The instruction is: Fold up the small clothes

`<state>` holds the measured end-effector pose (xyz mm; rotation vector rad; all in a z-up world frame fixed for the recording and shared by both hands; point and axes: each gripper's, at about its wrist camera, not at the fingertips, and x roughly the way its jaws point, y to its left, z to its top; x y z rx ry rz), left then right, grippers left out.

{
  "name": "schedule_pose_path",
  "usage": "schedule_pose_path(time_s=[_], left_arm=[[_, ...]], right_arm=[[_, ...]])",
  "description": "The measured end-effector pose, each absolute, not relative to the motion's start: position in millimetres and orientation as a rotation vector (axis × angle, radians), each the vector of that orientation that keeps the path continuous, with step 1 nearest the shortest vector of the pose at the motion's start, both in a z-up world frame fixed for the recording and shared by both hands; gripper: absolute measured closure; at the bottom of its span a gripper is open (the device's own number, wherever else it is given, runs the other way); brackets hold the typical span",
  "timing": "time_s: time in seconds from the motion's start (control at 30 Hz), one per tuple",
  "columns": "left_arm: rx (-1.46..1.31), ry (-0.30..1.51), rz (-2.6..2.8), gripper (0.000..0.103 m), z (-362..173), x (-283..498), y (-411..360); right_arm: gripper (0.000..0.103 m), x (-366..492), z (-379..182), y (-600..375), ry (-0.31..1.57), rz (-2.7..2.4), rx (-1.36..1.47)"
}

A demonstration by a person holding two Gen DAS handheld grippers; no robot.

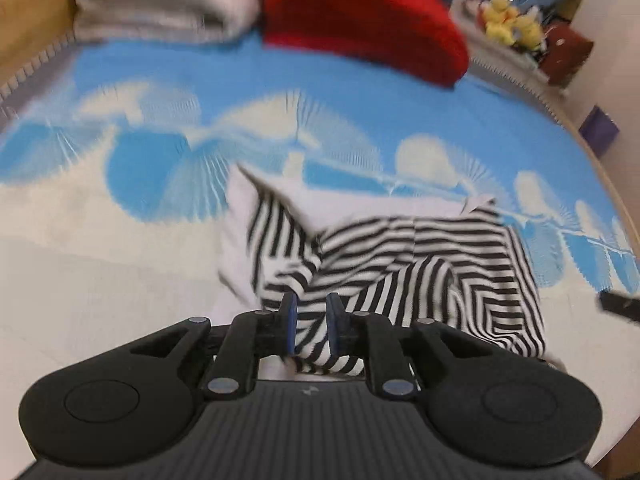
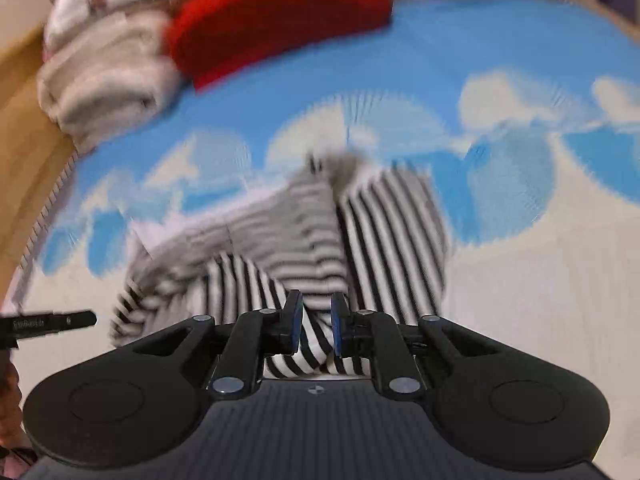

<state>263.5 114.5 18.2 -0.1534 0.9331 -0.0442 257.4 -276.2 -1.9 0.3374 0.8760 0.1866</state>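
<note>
Left wrist view: left gripper [image 1: 312, 322] jaws narrowly parted, striped garment [image 1: 400, 272] just ahead and beneath, cloth between pads, grip unclear. Red cushion [image 1: 360, 28] far ahead.

Right wrist view: right gripper [image 2: 316, 322] jaws narrow, striped fold between pads, contact unclear; bedsheet [image 2: 540, 280] below.

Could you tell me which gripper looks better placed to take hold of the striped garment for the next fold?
Probably the right gripper: a roll of the striped garment sits squarely between its pads. The left gripper also straddles cloth, flatter and near an edge. Blur limits certainty.
</note>
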Motion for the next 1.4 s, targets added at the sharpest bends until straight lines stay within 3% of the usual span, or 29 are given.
schedule_pose_path(time_s=[0.1,0.17,0.27,0.53,0.57,0.63,0.7,0.8,0.9,1.2,1.4], left_arm=[[-0.165,0.863,-0.054,0.082,48,220,115],[-0.179,0.831,-0.072,0.075,62,180,120],[-0.158,0.794,-0.077,0.074,61,123,119],[-0.283,0.933,-0.028,0.074,-2,34,138],[-0.319,0.962,-0.032,0.072,-9,33,142],[-0.359,0.984,-0.022,0.052,-20,36,150],[-0.374,0.987,0.009,0.043,-34,41,159],[-0.461,1.045,0.07,0.042,-62,49,174],[-0.595,1.093,0.091,0.038,-78,56,183],[-0.457,1.199,0.126,0.028,-102,64,164],[-0.38,1.209,0.133,0.033,-107,62,155]], right_arm=[[0.086,214,35,-303,0.765,0.172,0.382],[0.079,179,49,-318,0.711,0.16,0.383],[0.075,124,55,-334,0.662,0.135,0.372],[0.073,37,-20,-359,0.752,0.021,0.468],[0.073,33,-30,-360,0.769,0.007,0.48],[0.073,30,-53,-360,0.832,-0.021,0.463],[0.073,31,-67,-361,0.891,-0.04,0.488],[0.073,38,-81,-357,0.93,-0.077,0.464],[0.066,44,-89,-354,0.944,-0.073,0.45],[0.055,57,-112,-350,1.033,-0.048,0.459],[0.055,57,-127,-347,1.112,-0.053,0.456]])
